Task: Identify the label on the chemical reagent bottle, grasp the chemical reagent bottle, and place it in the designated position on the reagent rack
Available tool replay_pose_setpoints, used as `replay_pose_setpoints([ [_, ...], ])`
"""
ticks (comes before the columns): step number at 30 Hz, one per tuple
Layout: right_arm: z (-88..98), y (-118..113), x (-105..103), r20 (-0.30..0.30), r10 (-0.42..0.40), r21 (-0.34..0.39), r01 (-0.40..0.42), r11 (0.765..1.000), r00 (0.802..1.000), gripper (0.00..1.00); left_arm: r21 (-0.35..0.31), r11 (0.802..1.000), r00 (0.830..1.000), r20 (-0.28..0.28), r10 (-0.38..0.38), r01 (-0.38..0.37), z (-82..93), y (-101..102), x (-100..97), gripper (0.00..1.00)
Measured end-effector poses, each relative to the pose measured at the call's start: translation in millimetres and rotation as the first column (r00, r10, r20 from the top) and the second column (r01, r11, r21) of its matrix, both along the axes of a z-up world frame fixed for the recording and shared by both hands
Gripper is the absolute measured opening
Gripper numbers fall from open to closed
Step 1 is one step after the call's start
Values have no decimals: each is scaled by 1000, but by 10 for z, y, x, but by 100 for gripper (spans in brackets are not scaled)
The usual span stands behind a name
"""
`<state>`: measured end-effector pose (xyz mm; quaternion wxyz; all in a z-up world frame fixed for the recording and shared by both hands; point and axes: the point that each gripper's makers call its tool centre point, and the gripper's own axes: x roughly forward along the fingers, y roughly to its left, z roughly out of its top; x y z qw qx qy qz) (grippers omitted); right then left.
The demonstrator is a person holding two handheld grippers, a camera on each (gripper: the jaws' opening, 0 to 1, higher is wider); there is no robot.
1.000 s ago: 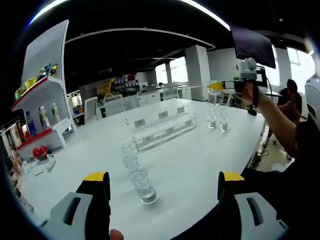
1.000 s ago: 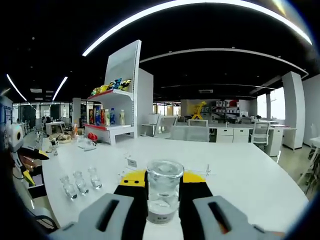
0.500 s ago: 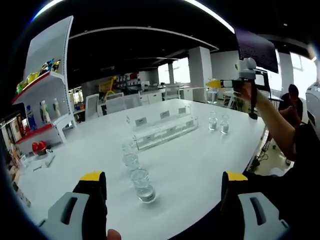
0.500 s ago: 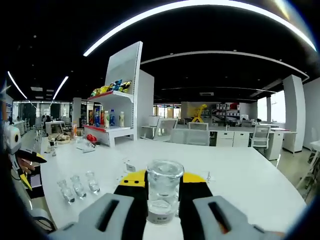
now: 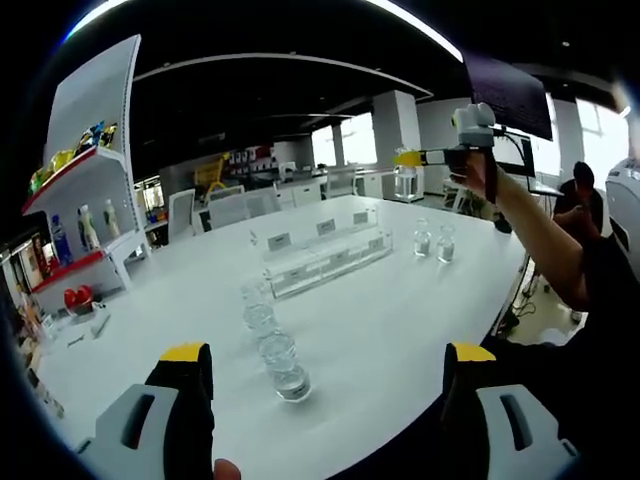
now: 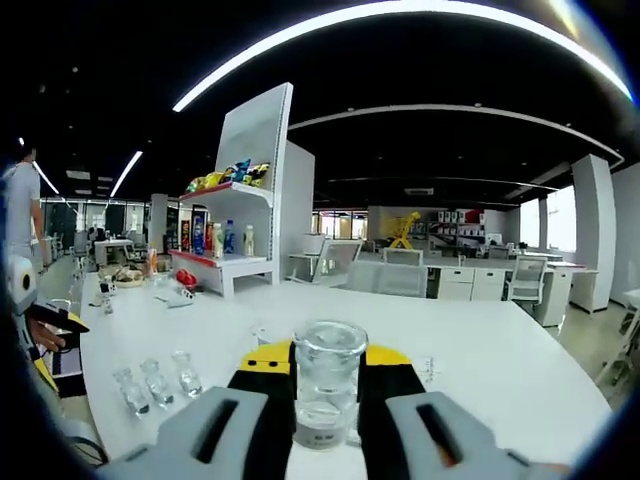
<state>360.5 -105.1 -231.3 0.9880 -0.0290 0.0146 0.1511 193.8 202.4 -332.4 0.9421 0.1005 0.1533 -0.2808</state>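
My right gripper [image 6: 326, 368] is shut on a small clear reagent bottle [image 6: 327, 392] with a white label low on its front, held upright above the white table [image 6: 500, 370]. In the left gripper view that same gripper [image 5: 412, 158] hangs high at the upper right in a person's hand, the bottle [image 5: 406, 184] below its yellow tips. Beneath it lies the clear tiered reagent rack [image 5: 326, 256] with small label cards. My left gripper [image 5: 328, 362] stands open near the table's front, with a row of three clear bottles [image 5: 284, 366] ahead of it.
Two more bottles [image 5: 433, 241] stand right of the rack. Three small bottles [image 6: 156, 380] sit at the lower left of the right gripper view. A white shelf unit [image 5: 88, 200] with coloured goods stands beyond the table. A person's forearm [image 5: 540, 235] crosses the right side.
In the left gripper view, the right gripper with its bottle has moved left, towards the rack. The left gripper has stayed open and the table bottles are still.
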Motion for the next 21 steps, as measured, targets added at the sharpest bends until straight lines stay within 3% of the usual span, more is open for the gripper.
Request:
replay_pose_setpoints([
  [12,-122,276,340,-22,15,2,-15,1000,1000,20,2,1000,1000,9,-1,1,8,77,23,95],
  [17,-264,398,515,-29,-7,-37,5,999,1000,20,-16,1000,1000,12,22,-22,25,183,57,95],
  [21,-367,462,628,-44,-7,-25,6,1000,999,20,-15,999,999,7,43,-43,8,260,78,95],
])
